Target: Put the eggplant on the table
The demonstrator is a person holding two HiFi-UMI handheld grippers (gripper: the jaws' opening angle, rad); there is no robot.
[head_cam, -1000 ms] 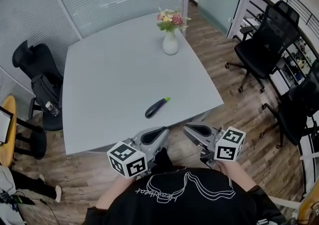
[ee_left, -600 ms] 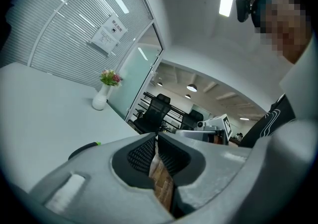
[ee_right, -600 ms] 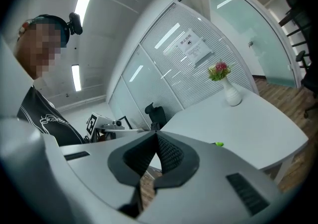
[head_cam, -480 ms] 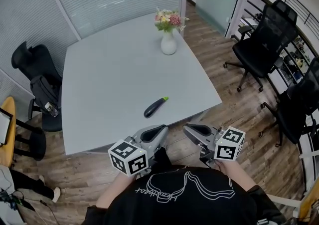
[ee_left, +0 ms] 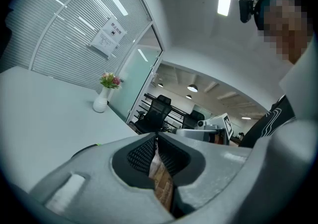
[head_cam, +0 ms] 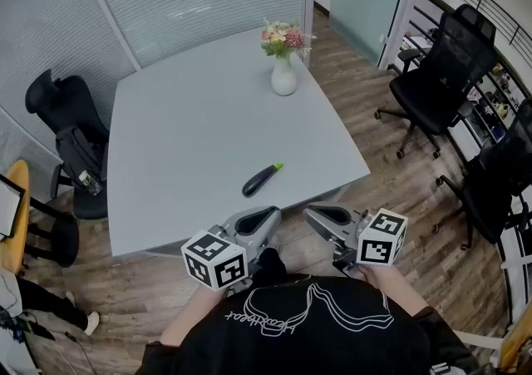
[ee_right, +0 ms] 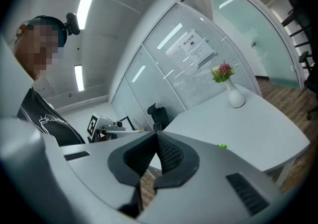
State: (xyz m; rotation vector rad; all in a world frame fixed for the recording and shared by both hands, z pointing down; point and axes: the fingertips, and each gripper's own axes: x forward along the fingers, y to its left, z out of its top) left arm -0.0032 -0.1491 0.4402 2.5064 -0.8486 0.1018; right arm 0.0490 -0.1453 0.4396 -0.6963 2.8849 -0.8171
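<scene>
A dark eggplant with a green stem end lies on the grey table, near its front edge. Both grippers are held close to the person's chest, off the table and below its front edge. The left gripper points right toward the other one, jaws shut with nothing between them. The right gripper faces it, jaws also together and empty. In the left gripper view the left gripper shows its pads meeting, with the eggplant's tip peeking over the jaw. The right gripper looks shut in its own view too.
A white vase of flowers stands at the table's far edge. Black office chairs sit at the left and at the right. Wooden floor surrounds the table. A glass wall with blinds runs behind it.
</scene>
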